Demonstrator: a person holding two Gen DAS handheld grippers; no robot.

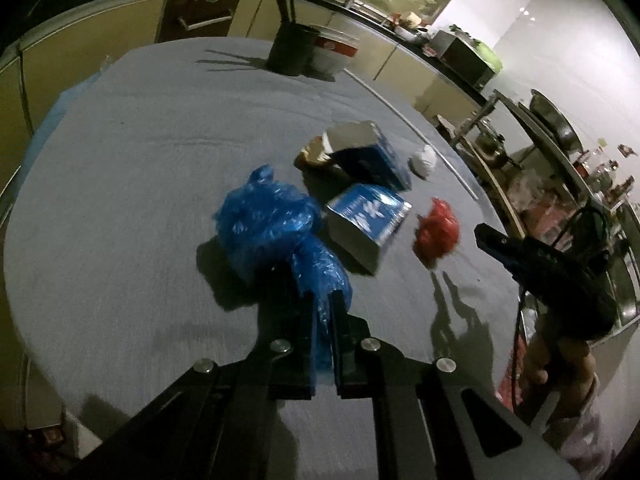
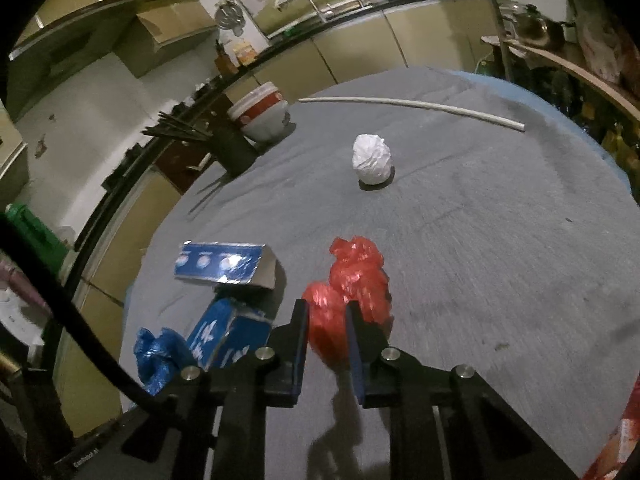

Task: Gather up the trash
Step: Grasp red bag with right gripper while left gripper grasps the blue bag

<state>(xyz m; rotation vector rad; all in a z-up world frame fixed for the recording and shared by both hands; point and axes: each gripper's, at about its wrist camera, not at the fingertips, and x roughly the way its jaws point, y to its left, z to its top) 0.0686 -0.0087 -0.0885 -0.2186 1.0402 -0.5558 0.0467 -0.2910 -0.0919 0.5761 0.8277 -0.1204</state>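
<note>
My left tongs [image 1: 320, 312] were clamped on the crinkly blue plastic bag [image 1: 272, 232], my right tongs [image 2: 328, 320] on the crumpled red plastic bag [image 2: 352, 280], both on the grey cloth-covered surface [image 2: 500, 240]. Between them lay two blue cartons [image 1: 372, 216], one open-ended. A white paper ball [image 2: 372, 160] sat beyond, near a thin white rod [image 2: 420, 106]. A dark holder [image 1: 290, 50] held chopsticks beside stacked bowls [image 2: 266, 116].

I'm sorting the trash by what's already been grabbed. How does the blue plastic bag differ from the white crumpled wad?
The blue plastic bag is glossy, see-through film; the white wad is opaque and matte. The bag is the larger, sprawling bundle; the wad is a compact ball. The bag is pinched in the left gripper; the wad sits free, no gripper touching it. Both are crumpled and lie on the grey table.
</note>
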